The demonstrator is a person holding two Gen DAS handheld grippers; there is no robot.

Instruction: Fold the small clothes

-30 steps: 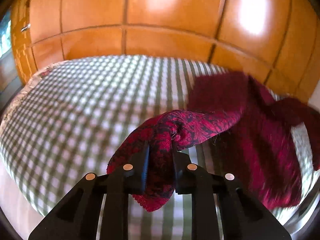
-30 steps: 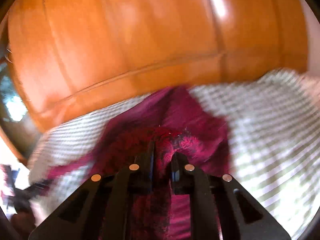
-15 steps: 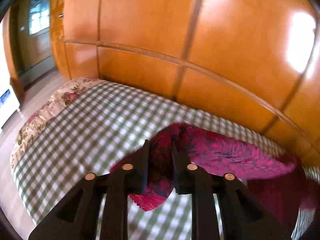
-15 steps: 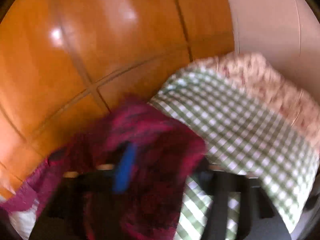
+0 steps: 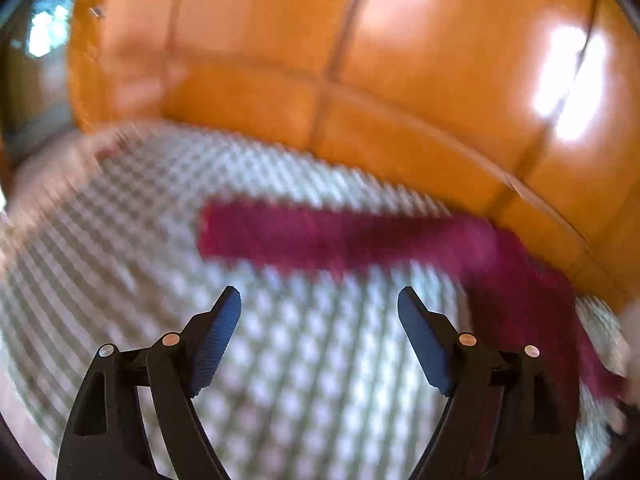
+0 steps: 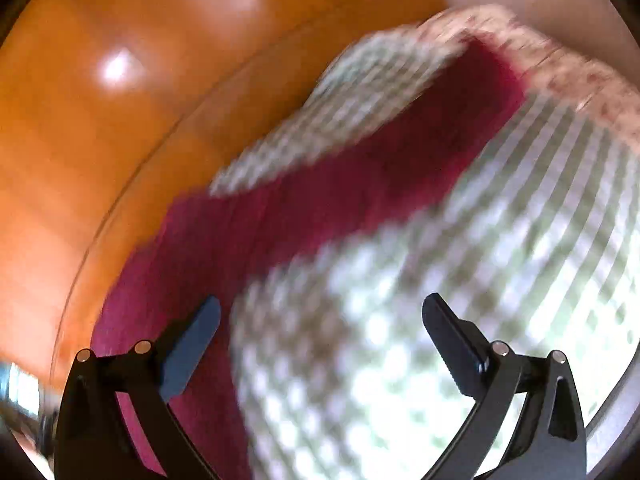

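Observation:
A dark red patterned garment [image 5: 344, 236] lies spread on the green-and-white checked bed cover [image 5: 280, 360], stretching across the far side and down the right. My left gripper [image 5: 319, 300] is open and empty above the cover, short of the garment. In the right wrist view the garment [image 6: 328, 208] runs as a long band from lower left to upper right. My right gripper [image 6: 320, 312] is open and empty, its left finger over the garment's near end. Both views are blurred by motion.
Glossy orange wooden panels [image 5: 360, 60] rise right behind the bed. A floral-edged border [image 6: 560, 64] marks the end of the bed. A window [image 5: 44, 28] shows at far left.
Both grippers were shut on the red garment and holding it up. They have opened and let go, the garment now lies flat on the cover, and both grippers have drawn back.

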